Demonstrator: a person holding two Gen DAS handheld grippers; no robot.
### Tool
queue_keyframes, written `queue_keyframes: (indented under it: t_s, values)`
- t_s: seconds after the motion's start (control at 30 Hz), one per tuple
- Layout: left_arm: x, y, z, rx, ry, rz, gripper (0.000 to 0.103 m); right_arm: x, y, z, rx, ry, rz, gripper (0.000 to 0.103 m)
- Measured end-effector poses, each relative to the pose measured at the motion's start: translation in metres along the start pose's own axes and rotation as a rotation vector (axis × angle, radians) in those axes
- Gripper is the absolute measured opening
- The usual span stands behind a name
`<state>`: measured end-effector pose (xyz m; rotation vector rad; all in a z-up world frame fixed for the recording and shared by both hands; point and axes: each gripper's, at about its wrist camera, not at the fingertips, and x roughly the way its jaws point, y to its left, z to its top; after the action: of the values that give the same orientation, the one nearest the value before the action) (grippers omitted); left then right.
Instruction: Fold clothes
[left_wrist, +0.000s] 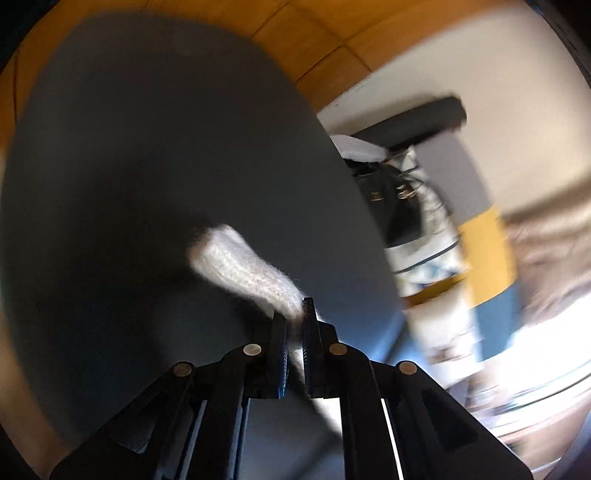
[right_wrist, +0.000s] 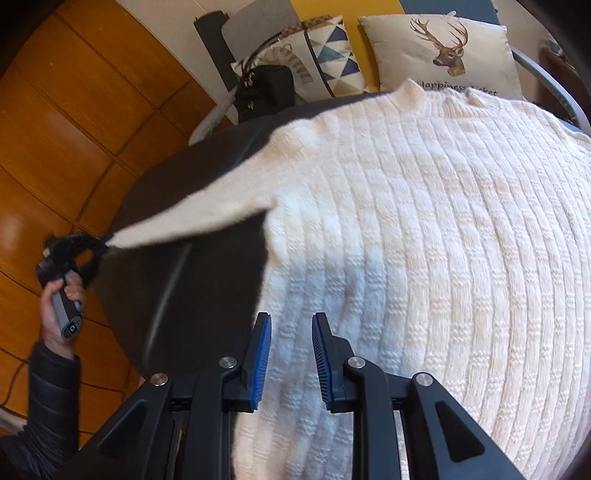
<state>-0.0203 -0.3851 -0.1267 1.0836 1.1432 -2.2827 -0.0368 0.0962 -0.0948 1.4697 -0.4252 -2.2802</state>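
Note:
A cream ribbed knit sweater (right_wrist: 424, 221) lies spread flat on a dark round table (right_wrist: 192, 288). Its sleeve (right_wrist: 199, 214) is stretched out to the left, off the table's edge. My left gripper (left_wrist: 294, 325) is shut on the sleeve's cuff (left_wrist: 240, 266), which pokes out past the fingertips over the dark table (left_wrist: 147, 147). The right wrist view shows the same left gripper (right_wrist: 105, 242) at the sleeve's tip, held by a hand (right_wrist: 59, 306) in a dark sleeve. My right gripper (right_wrist: 291, 328) hovers open over the sweater's lower left side, nothing pinched between its blue pads.
Behind the table stand a deer-print cushion (right_wrist: 443, 48), a triangle-pattern cushion (right_wrist: 321, 55) and a black handbag (right_wrist: 266, 92). Orange wooden floor (right_wrist: 74, 110) surrounds the table on the left, with a thin cable (right_wrist: 99, 386) lying across it.

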Motion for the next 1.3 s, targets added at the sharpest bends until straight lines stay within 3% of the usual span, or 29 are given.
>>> queue_keyframes:
  t_s: [0.07,0.1,0.13,0.27,0.43,0.6,0.77,0.87,0.93,1.03,1.13,1.23,1.3]
  values:
    - [0.024,0.006,-0.004,0.010,0.102,0.107,0.006,0.003,-0.005,0.001,0.014,0.030,-0.004,0.023]
    - [0.034,0.016,-0.010,-0.022,0.164,0.120,0.006,0.004,-0.008,0.002,0.018,0.042,-0.010,0.023]
    - [0.035,0.021,-0.015,-0.045,0.172,0.104,0.006,0.001,-0.010,0.003,0.016,0.045,-0.023,0.023]
    - [0.020,0.020,-0.033,0.020,0.145,0.127,0.007,-0.011,-0.023,0.020,0.017,0.036,-0.055,0.023]
    - [0.021,0.013,-0.030,0.044,0.126,0.139,0.007,-0.007,0.004,0.088,-0.034,-0.028,-0.053,0.023]
    - [0.020,0.018,-0.025,0.054,0.111,0.152,0.007,0.052,0.052,0.148,-0.097,0.019,-0.116,0.023]
    - [0.025,0.017,-0.013,0.083,0.091,0.192,0.007,0.131,0.072,0.175,-0.062,0.140,-0.147,0.023]
    - [0.040,0.006,0.004,0.073,0.079,0.224,0.007,0.142,0.085,0.189,-0.061,0.093,-0.147,0.025]
    - [0.042,0.010,0.014,0.040,0.077,0.241,0.007,0.139,0.084,0.198,-0.028,0.111,-0.100,0.025]
    - [0.043,0.015,0.025,-0.016,0.136,0.229,0.011,0.096,0.072,0.188,-0.021,0.084,-0.022,0.025]
    - [0.026,0.022,0.027,-0.026,0.149,0.221,0.011,0.036,0.030,0.145,-0.066,0.082,0.044,0.025]
    - [-0.004,0.025,0.018,0.002,0.119,0.225,0.011,-0.023,-0.017,0.093,-0.121,0.094,0.021,0.025]
    - [-0.033,0.018,0.001,0.065,0.082,0.222,0.011,-0.061,-0.070,0.048,-0.132,0.092,-0.036,0.025]
